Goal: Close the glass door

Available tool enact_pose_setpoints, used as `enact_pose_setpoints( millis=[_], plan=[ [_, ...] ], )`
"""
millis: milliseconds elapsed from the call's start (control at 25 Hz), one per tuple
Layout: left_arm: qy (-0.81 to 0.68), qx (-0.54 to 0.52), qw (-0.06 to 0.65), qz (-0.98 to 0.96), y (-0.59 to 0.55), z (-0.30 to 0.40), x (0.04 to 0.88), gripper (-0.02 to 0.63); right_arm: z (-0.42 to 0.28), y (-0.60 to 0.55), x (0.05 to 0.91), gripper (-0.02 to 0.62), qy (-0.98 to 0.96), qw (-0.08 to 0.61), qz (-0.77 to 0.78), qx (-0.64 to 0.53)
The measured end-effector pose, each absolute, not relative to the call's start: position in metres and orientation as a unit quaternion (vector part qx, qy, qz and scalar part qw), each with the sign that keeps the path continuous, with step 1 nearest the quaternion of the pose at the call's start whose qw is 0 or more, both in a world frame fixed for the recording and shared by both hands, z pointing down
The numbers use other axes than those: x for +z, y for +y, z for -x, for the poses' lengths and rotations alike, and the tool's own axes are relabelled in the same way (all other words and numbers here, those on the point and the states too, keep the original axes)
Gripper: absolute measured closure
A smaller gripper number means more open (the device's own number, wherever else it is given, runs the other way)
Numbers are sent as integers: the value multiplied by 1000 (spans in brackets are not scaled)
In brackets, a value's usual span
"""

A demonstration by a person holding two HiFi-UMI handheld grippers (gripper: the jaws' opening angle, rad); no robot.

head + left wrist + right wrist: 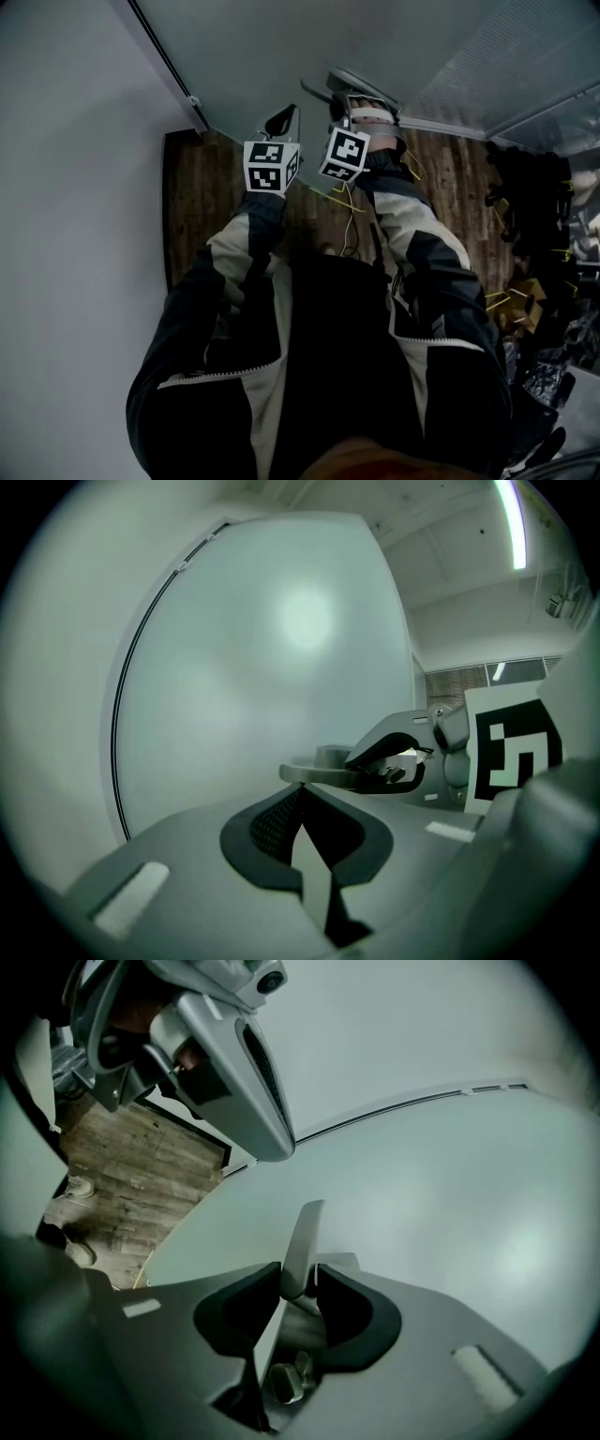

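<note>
Office: frosted glass door [309, 47], strip light [511, 522]

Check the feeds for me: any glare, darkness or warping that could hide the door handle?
Head view: dim, the person's jacket nearly black, yet the handle shows. Left gripper view: strong fisheye bend, a soft glare patch on the glass door, ceiling light strip blown out. Right gripper view: warped too, right tongs slightly soft near the lens, handle clear between them.
</note>
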State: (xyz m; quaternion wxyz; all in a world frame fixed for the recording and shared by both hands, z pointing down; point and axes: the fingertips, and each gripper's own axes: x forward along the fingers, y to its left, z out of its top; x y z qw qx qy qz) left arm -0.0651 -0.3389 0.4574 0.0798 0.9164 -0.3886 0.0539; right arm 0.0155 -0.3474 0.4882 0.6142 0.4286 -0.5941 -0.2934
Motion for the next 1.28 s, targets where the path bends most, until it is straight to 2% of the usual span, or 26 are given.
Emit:
enact_pose_setpoints(
  millis=[720,1280],
  plan=[
    [-450,67,65,-888,-397,-17,448,603,-98,-426,488,471,-613,590,-398,-343],
    [-398,66,63,-913,-499,-70,449,603,-155,-520,492,474,-575,611,-419,-347]
  ],
)
